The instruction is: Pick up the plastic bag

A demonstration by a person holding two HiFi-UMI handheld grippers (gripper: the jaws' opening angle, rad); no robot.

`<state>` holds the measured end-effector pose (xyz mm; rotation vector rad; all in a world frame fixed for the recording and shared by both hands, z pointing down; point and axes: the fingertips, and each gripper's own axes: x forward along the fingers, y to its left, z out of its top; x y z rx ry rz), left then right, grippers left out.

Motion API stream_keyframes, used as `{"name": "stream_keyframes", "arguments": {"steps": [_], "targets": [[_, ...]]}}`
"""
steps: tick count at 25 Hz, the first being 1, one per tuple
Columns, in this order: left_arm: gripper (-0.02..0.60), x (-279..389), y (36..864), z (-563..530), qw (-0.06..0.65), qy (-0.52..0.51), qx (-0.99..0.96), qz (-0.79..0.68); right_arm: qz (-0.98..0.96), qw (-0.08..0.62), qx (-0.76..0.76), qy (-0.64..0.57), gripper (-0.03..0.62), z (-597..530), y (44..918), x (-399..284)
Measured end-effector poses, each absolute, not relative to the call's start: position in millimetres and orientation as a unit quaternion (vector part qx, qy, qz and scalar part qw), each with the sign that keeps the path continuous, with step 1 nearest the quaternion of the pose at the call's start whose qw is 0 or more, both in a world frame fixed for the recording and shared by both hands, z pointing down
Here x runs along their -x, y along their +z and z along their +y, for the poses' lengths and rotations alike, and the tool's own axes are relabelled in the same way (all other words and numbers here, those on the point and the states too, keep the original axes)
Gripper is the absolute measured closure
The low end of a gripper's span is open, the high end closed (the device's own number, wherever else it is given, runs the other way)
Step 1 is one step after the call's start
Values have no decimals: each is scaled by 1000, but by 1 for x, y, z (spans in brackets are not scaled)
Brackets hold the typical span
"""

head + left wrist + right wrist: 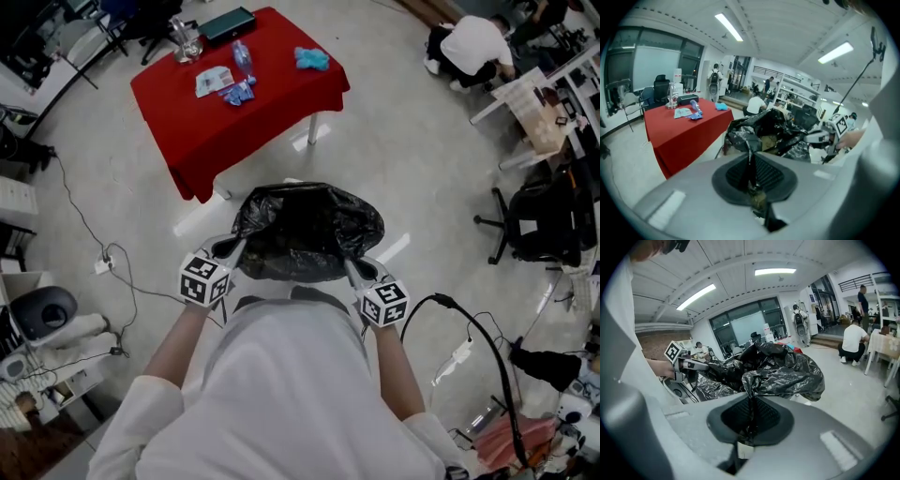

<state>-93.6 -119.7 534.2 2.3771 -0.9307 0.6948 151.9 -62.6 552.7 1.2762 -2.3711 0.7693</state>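
A black plastic bag point(305, 230) hangs open above the floor, stretched between my two grippers. My left gripper point(234, 248) is shut on the bag's left rim, and my right gripper point(349, 265) is shut on its right rim. In the left gripper view the crumpled bag point(761, 133) rises from the shut left gripper point(751, 161), a strip of film pinched between the pads, with the right gripper point(811, 137) across it. In the right gripper view the bag point(783, 371) bunches into the shut right gripper point(751, 411), and the left gripper point(696, 364) holds the far side.
A table with a red cloth point(234, 98) stands just beyond the bag, with a bottle, packets and a blue rag on it. Cables point(469, 328) trail on the floor at the right and left. A person point(473, 47) crouches far right near office chairs point(534, 220).
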Motion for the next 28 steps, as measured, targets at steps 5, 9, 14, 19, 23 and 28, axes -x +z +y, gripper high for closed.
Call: {"name": "stream_keyframes", "arguments": {"steps": [5, 9, 14, 19, 23, 28], "targets": [[575, 124, 523, -90, 235, 253, -879, -329, -821, 158, -478, 268, 588, -29, 543, -121], [575, 152, 510, -63, 238, 241, -883, -325, -815, 157, -493, 259, 588, 1, 533, -95], [575, 179, 502, -31, 236, 228, -889, -319, -808, 147, -514, 247, 588, 35, 519, -68], [575, 198, 499, -10, 233, 225, -894, -309, -797, 138, -536, 242, 588, 64, 513, -48], [575, 203, 500, 8, 227, 232, -899, -294, -789, 136, -549, 241, 588, 89, 511, -40], [575, 200, 491, 25, 223, 235, -902, -286, -787, 133, -554, 236, 588, 110, 501, -43]]}}
